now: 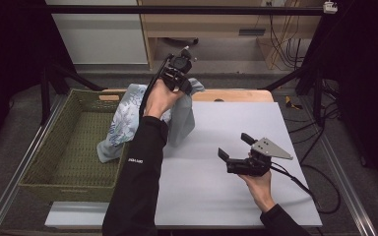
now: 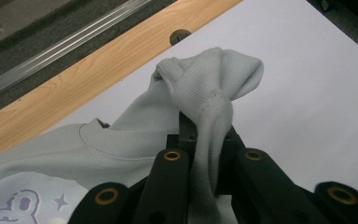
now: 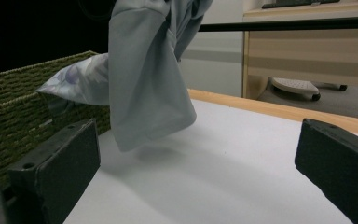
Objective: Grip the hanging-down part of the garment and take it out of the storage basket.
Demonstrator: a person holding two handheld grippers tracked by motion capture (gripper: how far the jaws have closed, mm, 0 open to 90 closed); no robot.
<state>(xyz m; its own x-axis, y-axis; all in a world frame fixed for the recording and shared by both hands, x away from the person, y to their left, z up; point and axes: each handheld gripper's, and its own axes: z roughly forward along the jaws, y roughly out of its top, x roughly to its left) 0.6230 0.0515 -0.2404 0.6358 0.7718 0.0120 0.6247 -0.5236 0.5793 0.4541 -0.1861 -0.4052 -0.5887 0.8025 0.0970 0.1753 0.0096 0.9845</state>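
A pale grey sweatshirt (image 1: 179, 120) with a printed front hangs from my left gripper (image 1: 184, 86), which is raised over the table's far edge and shut on its ribbed cuff (image 2: 205, 88). The garment drapes down, one end trailing over the rim of the green woven basket (image 1: 54, 147) and into it. Seen from the right gripper view, the sweatshirt (image 3: 144, 79) hangs just above the table beside the basket (image 3: 14, 112). My right gripper (image 1: 235, 146) rests low over the white table top (image 1: 226, 196) at the right, jaws wide open with nothing between them.
The white sheet covers a wooden table whose bare edge (image 1: 236, 95) shows at the far side. Metal rails (image 1: 10, 191) run along the table's sides. A cable (image 1: 320, 196) trails from the right gripper off the table's right edge. A wooden desk (image 3: 307, 51) stands behind.
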